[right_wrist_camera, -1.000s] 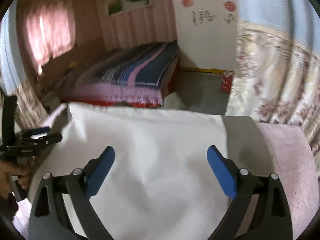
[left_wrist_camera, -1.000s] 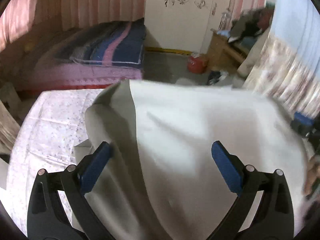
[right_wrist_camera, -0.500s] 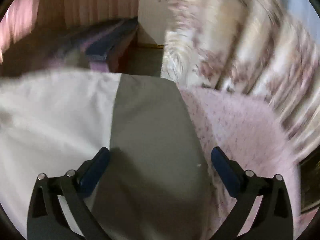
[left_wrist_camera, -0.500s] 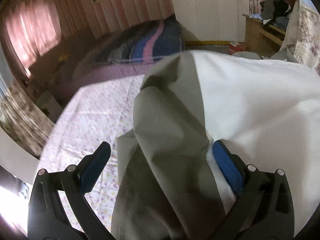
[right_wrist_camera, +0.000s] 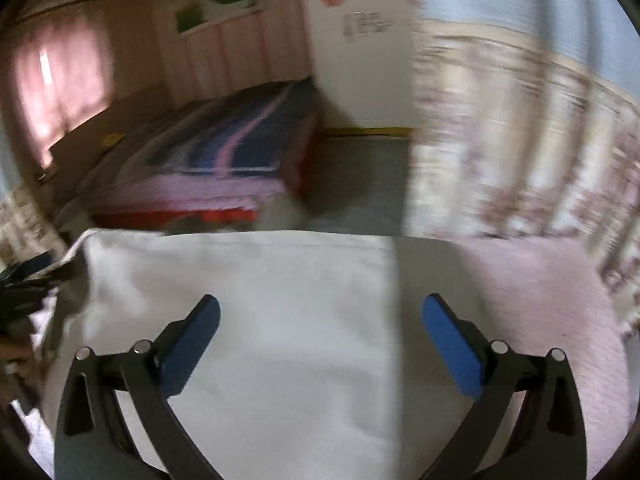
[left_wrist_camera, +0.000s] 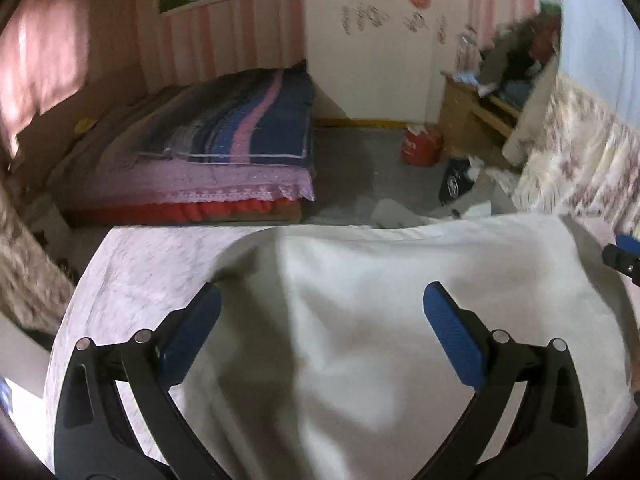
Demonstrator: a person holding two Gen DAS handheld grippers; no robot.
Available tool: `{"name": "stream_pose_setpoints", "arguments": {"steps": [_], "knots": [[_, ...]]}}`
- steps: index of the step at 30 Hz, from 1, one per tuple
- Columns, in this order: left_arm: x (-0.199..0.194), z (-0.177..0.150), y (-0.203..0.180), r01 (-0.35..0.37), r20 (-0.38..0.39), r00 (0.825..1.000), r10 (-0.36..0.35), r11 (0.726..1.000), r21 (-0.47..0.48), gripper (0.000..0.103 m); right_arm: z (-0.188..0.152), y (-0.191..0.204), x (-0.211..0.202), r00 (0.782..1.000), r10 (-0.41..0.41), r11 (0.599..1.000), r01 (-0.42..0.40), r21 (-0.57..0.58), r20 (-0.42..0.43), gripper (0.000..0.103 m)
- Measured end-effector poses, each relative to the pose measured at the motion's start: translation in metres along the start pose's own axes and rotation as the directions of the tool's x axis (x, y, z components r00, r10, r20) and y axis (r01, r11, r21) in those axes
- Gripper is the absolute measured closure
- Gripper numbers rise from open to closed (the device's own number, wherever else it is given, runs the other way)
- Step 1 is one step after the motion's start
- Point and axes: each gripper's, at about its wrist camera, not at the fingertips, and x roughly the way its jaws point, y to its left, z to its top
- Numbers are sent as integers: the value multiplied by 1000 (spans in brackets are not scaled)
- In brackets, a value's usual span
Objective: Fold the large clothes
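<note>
The white garment (left_wrist_camera: 400,320) lies spread over the pink floral bedspread (left_wrist_camera: 140,272), filling the near middle of the bed, its far edge running along the bed's far side. In the left wrist view its left edge is humped and shadowed where a layer seems turned over; in the right wrist view the right edge (right_wrist_camera: 394,280) is a clean straight line.

Both the left gripper (left_wrist_camera: 322,308) and the right gripper (right_wrist_camera: 320,318) stand with fingers wide apart above the cloth, nothing between the pads — neither grips anything.

The risk, as I judge it, is the next pinch: closing on that humped left edge could catch only the top layer, or the bedspread too, and drag the fold crooked. Both views are blurred — aim may be off.
</note>
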Motion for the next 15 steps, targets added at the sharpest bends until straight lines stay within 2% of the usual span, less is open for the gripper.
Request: {"name": "stream_pose_setpoints", "arguments": {"steps": [2,3,5,6,7,8,9,11,13,15], "knots": [[24,0,-14,-8,-47,999,9,1000,23,3,-6,28,13,999,25,999,-26,-35,-25,2],[37,0,-18,-38,-64,997,40,999,25,3,-9,35,25,999,29,998,-31,-46,-44,2],[56,-2,-17,-84,-80,993,86,996,22,3,-15,42,55,993,-17,996,6,-89,-117,2],[66,-4,-13,-111,-91,990,112,994,19,3,-20,39,72,987,-80,991,63,-121,-140,2],[72,-5,-9,-138,-91,986,140,990,29,3,-21,35,78,985,-90,990,71,-125,-149,2],[76,-5,-7,-147,-89,985,150,988,46,3,-19,23,87,985,-42,996,28,-85,-170,2],[79,-4,-7,-162,-82,982,168,984,81,3,-15,13,91,985,-42,998,34,-51,-170,2],[81,-1,-7,-182,-50,980,190,974,139,3,-8,1,94,983,-126,991,118,-65,-131,2],[85,0,-4,-168,-44,983,177,975,148,3,-4,-15,99,984,-119,993,116,-30,-136,2],[89,0,5,-132,-52,989,137,986,103,3,-4,-34,102,986,-70,995,81,62,-153,2]]}}
